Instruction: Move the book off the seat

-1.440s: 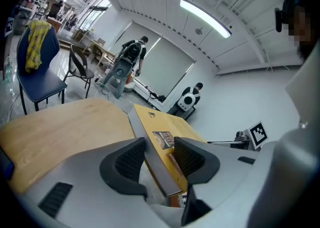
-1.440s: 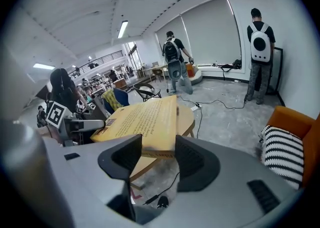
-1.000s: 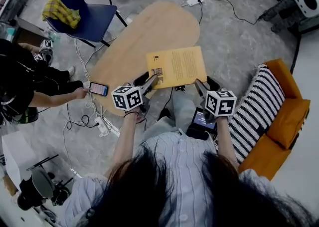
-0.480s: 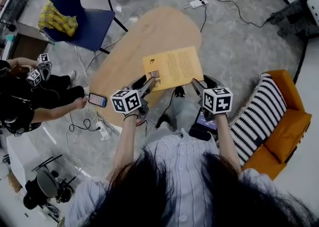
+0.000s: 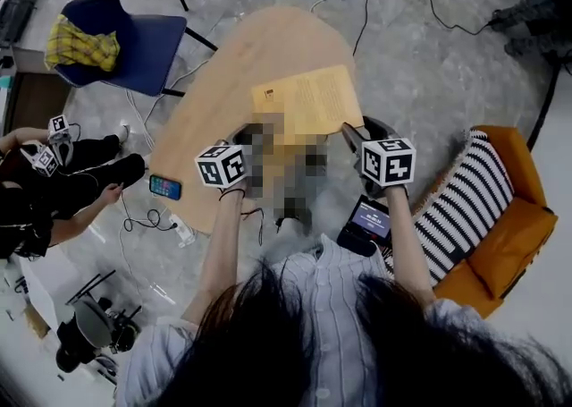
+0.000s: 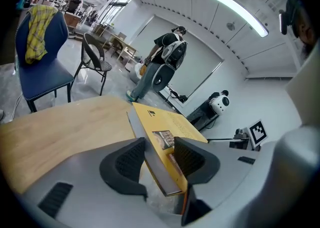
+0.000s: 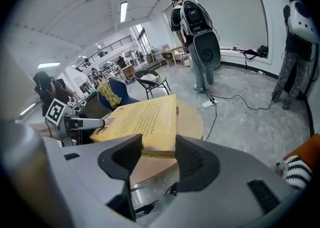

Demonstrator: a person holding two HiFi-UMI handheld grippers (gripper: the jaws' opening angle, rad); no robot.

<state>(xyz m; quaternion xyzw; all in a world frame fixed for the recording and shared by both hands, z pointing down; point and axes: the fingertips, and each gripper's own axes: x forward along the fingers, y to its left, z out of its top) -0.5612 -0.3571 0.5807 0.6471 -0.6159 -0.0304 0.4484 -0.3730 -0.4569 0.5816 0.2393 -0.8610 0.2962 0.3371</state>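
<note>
A thin yellow book (image 5: 308, 99) is held level over the near end of the wooden table (image 5: 241, 65). My left gripper (image 6: 159, 158) is shut on its near left corner, the pads pressing both covers; in the head view a blurred patch hides these jaws. On the near right corner my right gripper (image 5: 350, 135) is shut, and in the right gripper view the book's edge (image 7: 157, 153) fills the gap between the pads. The book (image 6: 170, 127) slants away from the left jaws, and tabletop shows under its edge.
An orange sofa (image 5: 500, 217) with a striped cushion (image 5: 460, 204) is at my right. A tablet (image 5: 368, 222) lies by my knees. A blue chair (image 5: 134, 43) with yellow cloth stands far left. A seated person (image 5: 54, 190) and a phone (image 5: 165, 186) are at left. Cables cross the floor.
Both grippers and the book have kept their grip and shifted slightly farther over the table. The seated person's hand has drawn back from the phone at left.
</note>
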